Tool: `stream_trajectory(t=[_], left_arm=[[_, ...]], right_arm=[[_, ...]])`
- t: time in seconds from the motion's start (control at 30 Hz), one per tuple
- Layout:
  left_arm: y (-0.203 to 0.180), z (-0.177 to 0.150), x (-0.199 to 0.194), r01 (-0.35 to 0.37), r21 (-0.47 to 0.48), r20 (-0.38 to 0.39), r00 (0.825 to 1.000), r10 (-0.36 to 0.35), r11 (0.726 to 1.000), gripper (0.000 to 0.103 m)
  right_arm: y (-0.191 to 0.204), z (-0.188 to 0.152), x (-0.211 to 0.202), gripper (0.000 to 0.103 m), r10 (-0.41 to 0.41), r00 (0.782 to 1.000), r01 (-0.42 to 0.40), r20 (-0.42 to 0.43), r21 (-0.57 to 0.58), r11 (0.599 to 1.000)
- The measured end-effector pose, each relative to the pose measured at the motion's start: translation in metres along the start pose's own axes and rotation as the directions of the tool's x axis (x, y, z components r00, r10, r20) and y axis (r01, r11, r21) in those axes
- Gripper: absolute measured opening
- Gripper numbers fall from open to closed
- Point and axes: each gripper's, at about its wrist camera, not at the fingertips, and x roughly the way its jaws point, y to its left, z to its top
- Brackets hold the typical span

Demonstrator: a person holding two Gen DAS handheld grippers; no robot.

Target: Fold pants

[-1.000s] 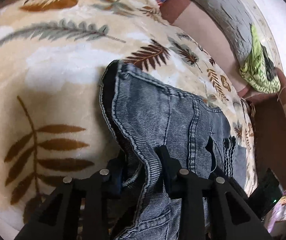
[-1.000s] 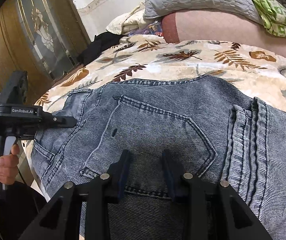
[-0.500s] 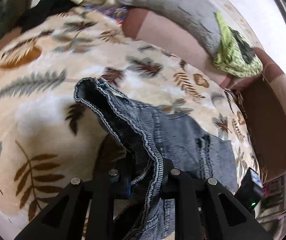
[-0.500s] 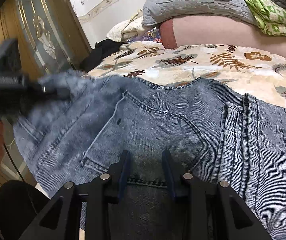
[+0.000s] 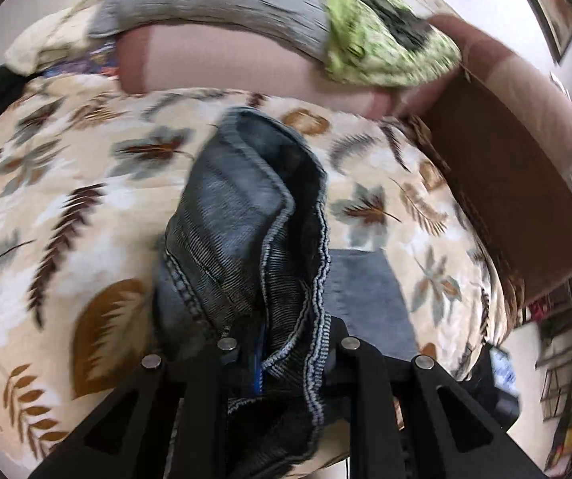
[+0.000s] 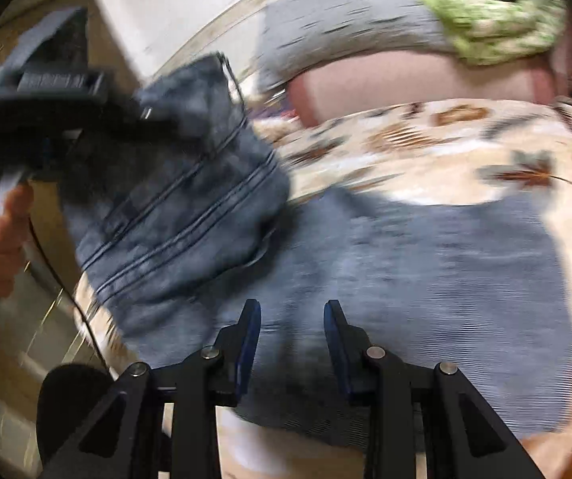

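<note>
My left gripper [image 5: 286, 349] clamped on a bunched edge of the jeans [image 5: 246, 215], lifted off the leaf-print blanket [image 5: 66, 207] while the rest lies flat on it; my right gripper [image 6: 292, 335], fingers parted and gripping nothing, sits low over the flat denim.

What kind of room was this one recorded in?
Most likely a bedroom: the jeans are being folded on a bed under a leaf-print blanket, with a grey pillow at its head.
</note>
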Motion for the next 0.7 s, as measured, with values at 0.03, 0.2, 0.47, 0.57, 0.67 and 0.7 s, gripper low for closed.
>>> stream_trajectory(t=[0.03, 0.2, 0.47, 0.57, 0.67, 0.7], left_arm=[[-0.016, 0.001, 0.011, 0.001, 0.020, -0.017, 1.000, -0.001, 1.000, 0.018], [-0.081, -0.003, 0.067, 0.000, 0.071, -0.096, 0.995, 0.006, 0.997, 0.018], [-0.142, -0.012, 0.137, -0.018, 0.102, -0.161, 0.986, 0.035, 0.995, 0.019], [-0.149, -0.018, 0.164, -0.061, 0.081, -0.221, 0.972, 0.078, 0.995, 0.022], [-0.146, -0.023, 0.167, -0.042, 0.039, -0.224, 0.973, 0.050, 0.998, 0.032], [-0.147, -0.024, 0.162, -0.022, 0.039, -0.214, 0.976, 0.030, 0.999, 0.036]], right_arm=[[-0.018, 0.004, -0.008, 0.036, -0.026, 1.000, 0.025, 0.013, 0.052, 0.998], [-0.091, 0.012, -0.030, 0.036, -0.099, 0.994, 0.081, 0.047, 0.295, 0.952], [-0.160, 0.008, -0.064, 0.036, -0.188, 0.977, 0.114, 0.097, 0.509, 0.853], [-0.166, 0.006, -0.074, 0.036, -0.198, 0.974, 0.113, 0.108, 0.527, 0.843], [-0.171, 0.006, -0.077, 0.036, -0.202, 0.973, 0.113, 0.109, 0.539, 0.835], [-0.171, 0.007, -0.078, 0.037, -0.199, 0.974, 0.110, 0.109, 0.539, 0.835]])
